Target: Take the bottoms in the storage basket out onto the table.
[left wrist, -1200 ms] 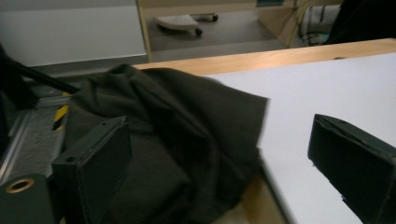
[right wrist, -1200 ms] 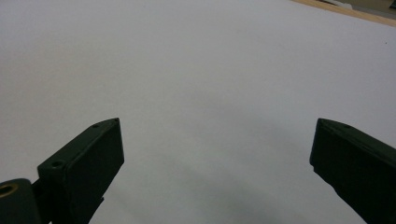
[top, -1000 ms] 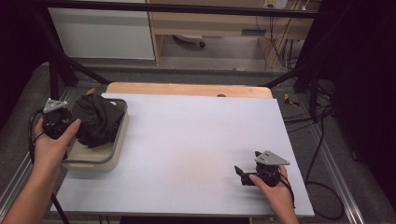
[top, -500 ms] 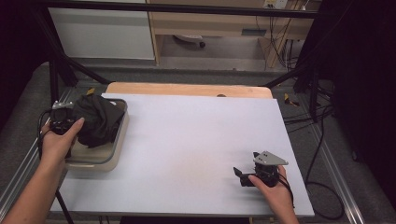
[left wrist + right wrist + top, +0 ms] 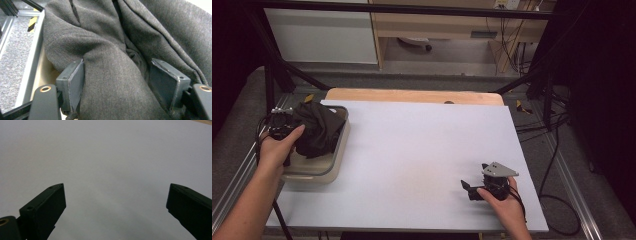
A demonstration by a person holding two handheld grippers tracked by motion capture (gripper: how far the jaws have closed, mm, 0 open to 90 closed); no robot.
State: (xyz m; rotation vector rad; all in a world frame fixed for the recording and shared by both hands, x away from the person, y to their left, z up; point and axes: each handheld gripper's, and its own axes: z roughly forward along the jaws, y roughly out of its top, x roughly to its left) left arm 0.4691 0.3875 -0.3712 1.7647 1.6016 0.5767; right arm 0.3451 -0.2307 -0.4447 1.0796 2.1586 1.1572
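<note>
Two grippers are at work over the white table (image 5: 412, 150). At about nine o'clock on the table, a beige tub (image 5: 329, 167) holds a bundled dark grey cloth (image 5: 317, 127) that bulges above its rim. The left gripper (image 5: 116, 82) is pushed into that bundle; its jaws have just been closing, and a thick fold of the cloth sits between them, with the left pad pressed against the fabric and the right pad touching it too. At about five o'clock, well apart from the tub, the right gripper (image 5: 468, 188) rests low over the bare tabletop, its jaws spread wide with nothing between them.
</note>
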